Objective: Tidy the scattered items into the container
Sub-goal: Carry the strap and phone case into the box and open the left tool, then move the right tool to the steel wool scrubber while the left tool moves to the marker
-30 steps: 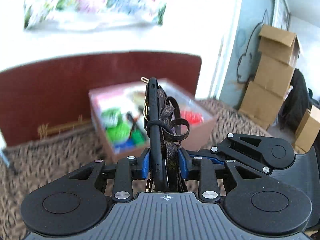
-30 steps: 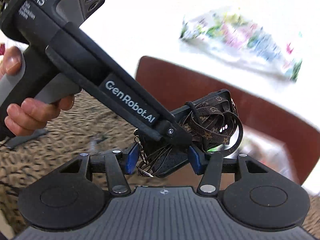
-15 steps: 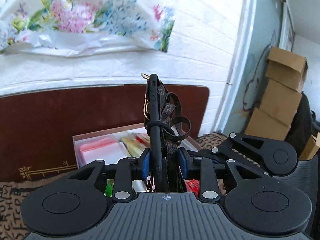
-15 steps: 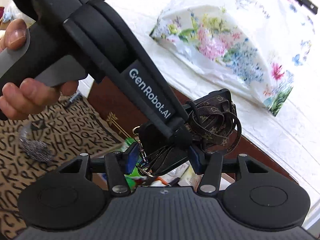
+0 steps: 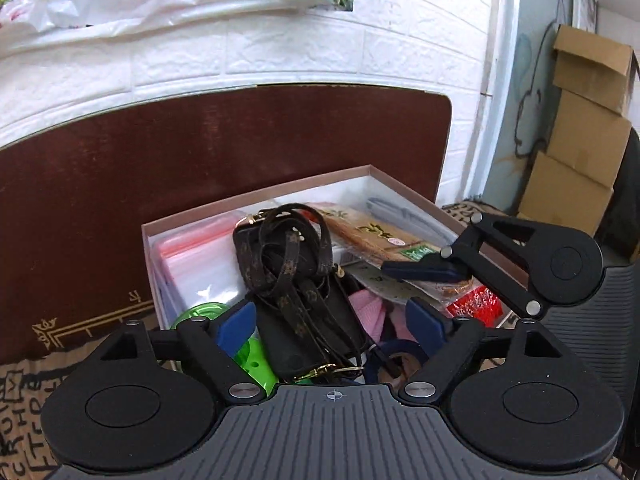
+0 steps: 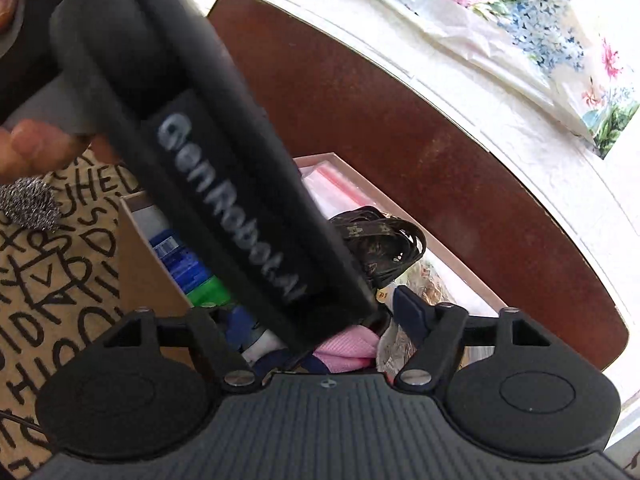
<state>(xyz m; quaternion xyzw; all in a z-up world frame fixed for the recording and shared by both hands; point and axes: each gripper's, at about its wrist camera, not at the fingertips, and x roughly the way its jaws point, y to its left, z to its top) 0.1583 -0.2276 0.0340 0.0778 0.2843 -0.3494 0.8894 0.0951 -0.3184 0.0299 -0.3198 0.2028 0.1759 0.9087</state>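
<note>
A black phone case wrapped in a brown monogram strap (image 5: 296, 276) lies inside the pink-rimmed cardboard box (image 5: 256, 196), on top of zip bags and packets. It also shows in the right wrist view (image 6: 380, 244). My left gripper (image 5: 332, 320) is open just above the box, with the case lying free between its blue pads (image 5: 236, 324). My right gripper (image 6: 320, 312) is open over the same box; the left gripper's black body (image 6: 240, 208) crosses in front and hides its left finger. The right gripper also shows in the left wrist view (image 5: 424, 270).
The box (image 6: 132, 240) holds green plastic parts (image 5: 252, 360), a pink cloth (image 6: 348, 348), a red packet (image 5: 476, 300) and a blue-labelled bottle (image 6: 180, 260). A dark brown headboard (image 5: 200, 152) stands behind it. A steel wool ball (image 6: 28, 204) lies on the lettered cloth (image 6: 48, 292). Cardboard boxes (image 5: 580, 120) are stacked at right.
Both grippers were shut on the strapped phone case and carried it over the box. Both have opened now, and the case has dropped into the box.
</note>
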